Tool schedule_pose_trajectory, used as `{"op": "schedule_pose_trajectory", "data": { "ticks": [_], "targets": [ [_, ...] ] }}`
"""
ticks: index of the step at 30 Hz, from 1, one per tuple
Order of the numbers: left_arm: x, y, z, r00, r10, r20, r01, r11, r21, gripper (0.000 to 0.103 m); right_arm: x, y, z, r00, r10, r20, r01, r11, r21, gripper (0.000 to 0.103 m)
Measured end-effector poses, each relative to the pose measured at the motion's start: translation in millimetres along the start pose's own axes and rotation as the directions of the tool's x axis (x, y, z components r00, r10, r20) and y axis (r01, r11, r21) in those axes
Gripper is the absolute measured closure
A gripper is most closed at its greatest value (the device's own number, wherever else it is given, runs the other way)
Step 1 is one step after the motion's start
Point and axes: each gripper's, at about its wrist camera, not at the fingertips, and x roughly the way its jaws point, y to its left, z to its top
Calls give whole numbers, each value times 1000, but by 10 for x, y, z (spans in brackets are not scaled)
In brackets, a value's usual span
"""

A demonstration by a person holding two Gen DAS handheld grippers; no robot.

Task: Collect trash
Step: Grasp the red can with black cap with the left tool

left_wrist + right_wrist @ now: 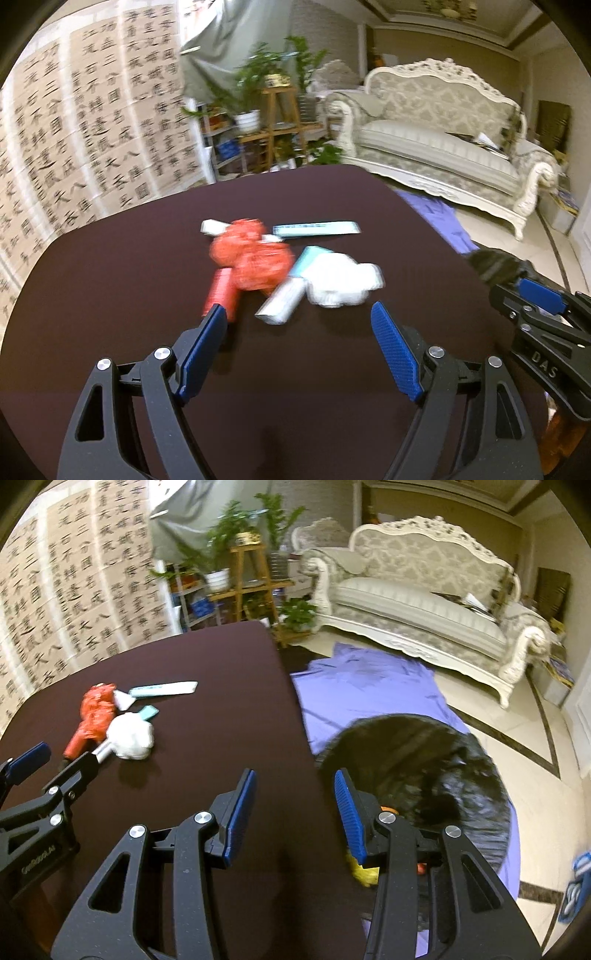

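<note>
A pile of trash lies mid-table: a crumpled red wrapper (247, 254) (96, 712), a white tissue wad (341, 282) (131, 738), a long teal-and-white strip (317, 228) (164, 688), a white tube (280, 304) and a red tube (221, 295). My left gripper (298, 314) (59, 755) hangs open just short of the pile, nothing between its fingers. My right gripper (295, 779) (539, 295) is partly open and empty over the table's right edge. A black trash bag (424, 768) stands on the floor to its right.
The dark brown table (110, 280) (221, 709) ends at a rounded right edge. A purple cloth (369, 686) lies on the floor under the bag. Yellow scraps (364, 875) show at the bag's mouth. A sofa (417, 602) and a plant stand (277, 122) are behind.
</note>
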Motion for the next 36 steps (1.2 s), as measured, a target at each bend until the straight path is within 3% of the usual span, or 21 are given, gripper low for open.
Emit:
{"op": "schedule_pose_trajectory", "data": {
  "ticks": [6,15,22,28,36],
  "targets": [
    [162,409,14,997,66,-39,-69,995,-72,25,40,313,47,999,45,-5,-45,998,-51,60],
    [410,615,38,993,58,-104,-67,994,-87,31,153,566,88,996,83,-26,-85,993,-85,59],
    [544,627,-8,985,6,-172,-21,996,-87,55,234,714,123,995,98,-35,-101,989,-104,59],
    [510,575,-38,987,13,-159,-23,998,-61,78,278,791,115,993,105,-47,-110,987,-116,59],
    [461,647,-51,988,-13,-153,0,996,-85,78,291,902,113,991,121,-54,-127,983,-131,59]
  ]
}}
